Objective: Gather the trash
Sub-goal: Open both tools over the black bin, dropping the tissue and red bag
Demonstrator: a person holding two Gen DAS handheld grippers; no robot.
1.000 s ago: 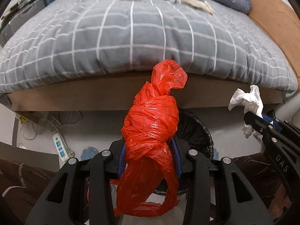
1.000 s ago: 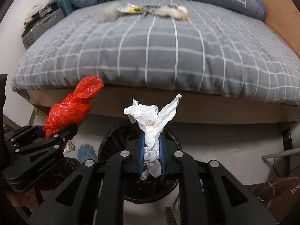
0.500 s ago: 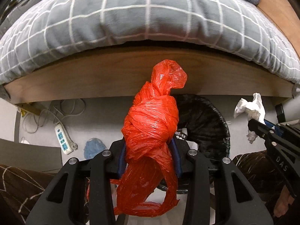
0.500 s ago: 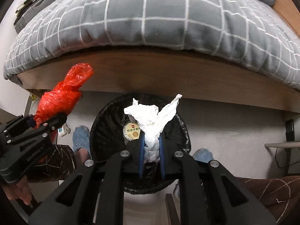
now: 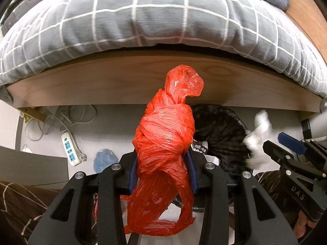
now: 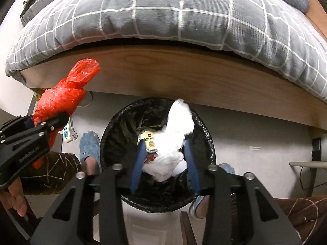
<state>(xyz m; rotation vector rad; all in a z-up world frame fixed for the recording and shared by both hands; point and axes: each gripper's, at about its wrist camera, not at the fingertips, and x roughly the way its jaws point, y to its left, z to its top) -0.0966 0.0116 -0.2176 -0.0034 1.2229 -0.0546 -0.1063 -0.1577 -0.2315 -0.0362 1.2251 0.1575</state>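
- The right tongs (image 6: 165, 163) sit low in the centre of the right wrist view, directly above a round bin (image 6: 206, 134) lined with crinkled black plastic, so anything let go should fall in.
- Their blue-padded jaws are spread wide; a crumpled white tissue (image 6: 173, 140), soft and blurred, lies loose between them over the bin's mouth, apparently released.
- Inside the bin, a round lidded cup (image 6: 148, 140) shows beside the tissue.
- The left tongs (image 5: 162, 173) fill the bottom centre of the left wrist view, closed firmly on a knotted red plastic bag (image 5: 163, 140), thin, glossy and twisted into a lump with a limp tail hanging below.
- That bag is held left of the bin, likely waiting its turn.
- A bed (image 5: 143, 20) with a grey checked quilt and a wooden side board spans the top of both views.
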